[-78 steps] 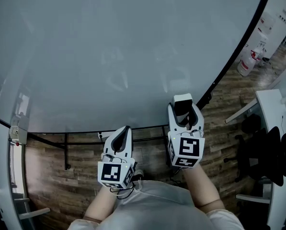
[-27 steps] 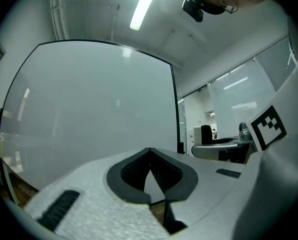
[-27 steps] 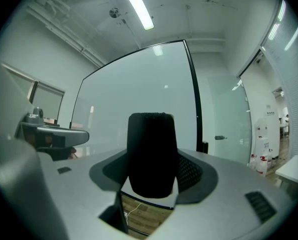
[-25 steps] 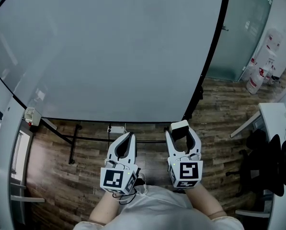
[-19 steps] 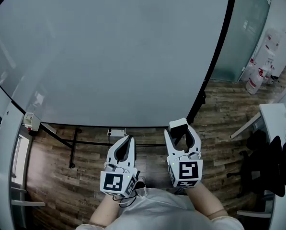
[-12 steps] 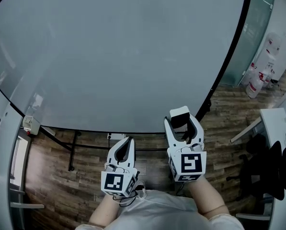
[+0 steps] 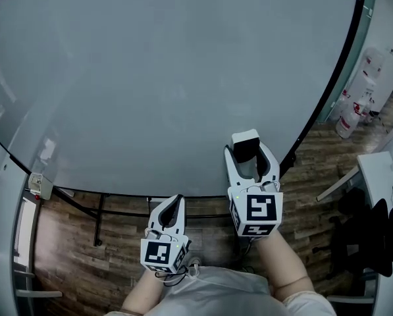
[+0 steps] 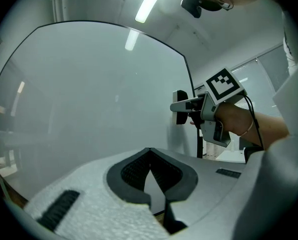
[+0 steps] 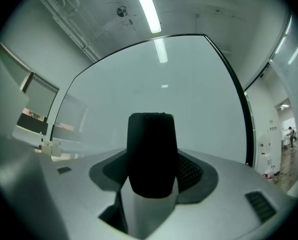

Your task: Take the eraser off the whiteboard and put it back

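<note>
Item 1: right tongs [image 7: 249, 151], pointing level at the board, jaws set wide and clamped on the eraser [image 9: 151, 154]; the eraser stands upright between the pads, its dark felt face toward the tongs' own camera, its pale back showing from above

Item 2: left tongs [image 7: 173, 206], lower and nearer the body than the right, tips closed together, nothing between them; marker cube [image 7: 160, 254] at the rear

Item 3: whiteboard [image 7: 170, 78], large, blank, with a thin black frame [image 7: 328, 97]; the eraser sits in front of its lower right part, off the board's usual resting spots; whether it touches the surface cannot be told

Item 4: wooden floor [image 7: 71, 255] below the board, crossed by the board's black stand bars [image 7: 101, 209]

Item 5: table [image 7: 380, 176] at far right, white, with a dark chair [image 7: 367, 229] beside it

Item 6: ceiling strip light [image 9: 146, 6] above the board
</note>
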The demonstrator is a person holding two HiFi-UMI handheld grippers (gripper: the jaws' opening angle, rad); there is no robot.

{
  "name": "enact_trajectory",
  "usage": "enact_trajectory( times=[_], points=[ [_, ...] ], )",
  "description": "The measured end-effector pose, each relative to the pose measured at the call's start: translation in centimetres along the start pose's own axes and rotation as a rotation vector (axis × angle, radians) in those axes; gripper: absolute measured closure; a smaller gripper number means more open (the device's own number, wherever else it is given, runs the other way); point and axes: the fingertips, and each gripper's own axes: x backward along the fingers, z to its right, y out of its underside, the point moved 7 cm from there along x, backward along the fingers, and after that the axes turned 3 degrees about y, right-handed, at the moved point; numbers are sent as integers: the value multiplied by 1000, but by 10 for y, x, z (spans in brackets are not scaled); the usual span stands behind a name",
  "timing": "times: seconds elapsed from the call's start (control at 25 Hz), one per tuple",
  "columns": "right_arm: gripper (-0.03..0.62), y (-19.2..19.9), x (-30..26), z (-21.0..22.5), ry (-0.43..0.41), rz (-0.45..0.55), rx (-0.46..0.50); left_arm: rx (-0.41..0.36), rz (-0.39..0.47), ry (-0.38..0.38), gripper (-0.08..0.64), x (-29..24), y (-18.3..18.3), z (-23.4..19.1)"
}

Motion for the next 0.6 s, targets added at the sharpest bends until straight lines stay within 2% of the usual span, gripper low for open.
enact_trajectory(
  times=[0.44, 0.6],
  points=[
    [328, -3, -15, 1, 31, 19, -16, 2, -15, 28, 546, -16, 5, -8],
    [328, -4, -16, -1, 43, 8, 8, -2, -16, 33, 545, -20, 4, -6]
  ],
)
